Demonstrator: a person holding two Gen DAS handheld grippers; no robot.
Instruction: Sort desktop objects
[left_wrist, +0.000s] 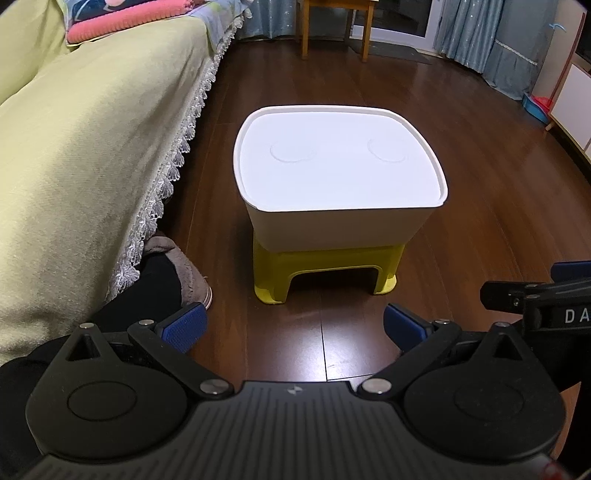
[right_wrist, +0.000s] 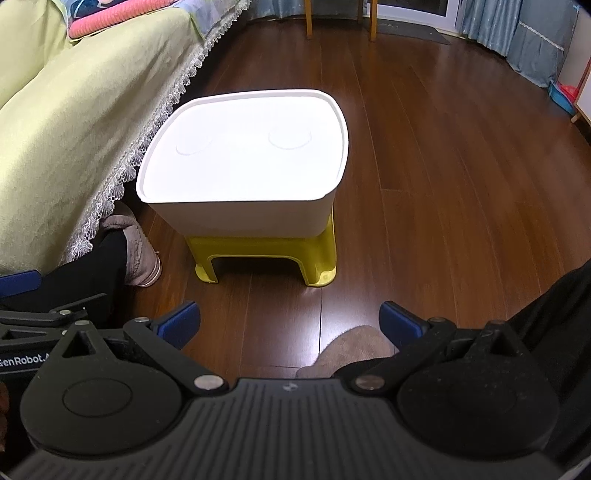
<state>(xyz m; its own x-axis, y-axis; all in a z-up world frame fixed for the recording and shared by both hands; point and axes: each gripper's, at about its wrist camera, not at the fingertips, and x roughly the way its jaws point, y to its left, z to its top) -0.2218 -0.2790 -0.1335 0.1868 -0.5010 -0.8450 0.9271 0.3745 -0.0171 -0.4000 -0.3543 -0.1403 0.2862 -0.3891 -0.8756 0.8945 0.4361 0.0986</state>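
A white lidded storage box (left_wrist: 340, 166) (right_wrist: 243, 158) rests on a small yellow plastic stool (left_wrist: 325, 273) (right_wrist: 266, 264) on the wooden floor. Its flat lid bears two shallow round marks and nothing lies on it. My left gripper (left_wrist: 293, 328) hovers open in front of the stool, above the floor, with nothing between its blue pads (left_wrist: 184, 326). My right gripper (right_wrist: 290, 323) is also open and empty, held back from the box and slightly to its right. The right gripper's body (left_wrist: 539, 299) shows at the right edge of the left wrist view.
A sofa with a yellow-green cover (left_wrist: 74, 155) and lace trim runs along the left. A person's dark-clad legs and plush slippers (right_wrist: 142, 251) (right_wrist: 351, 350) rest near the grippers. Wooden chair legs (left_wrist: 304, 33) stand at the back; curtains (left_wrist: 480, 33) and a white cabinet (left_wrist: 572, 103) at right.
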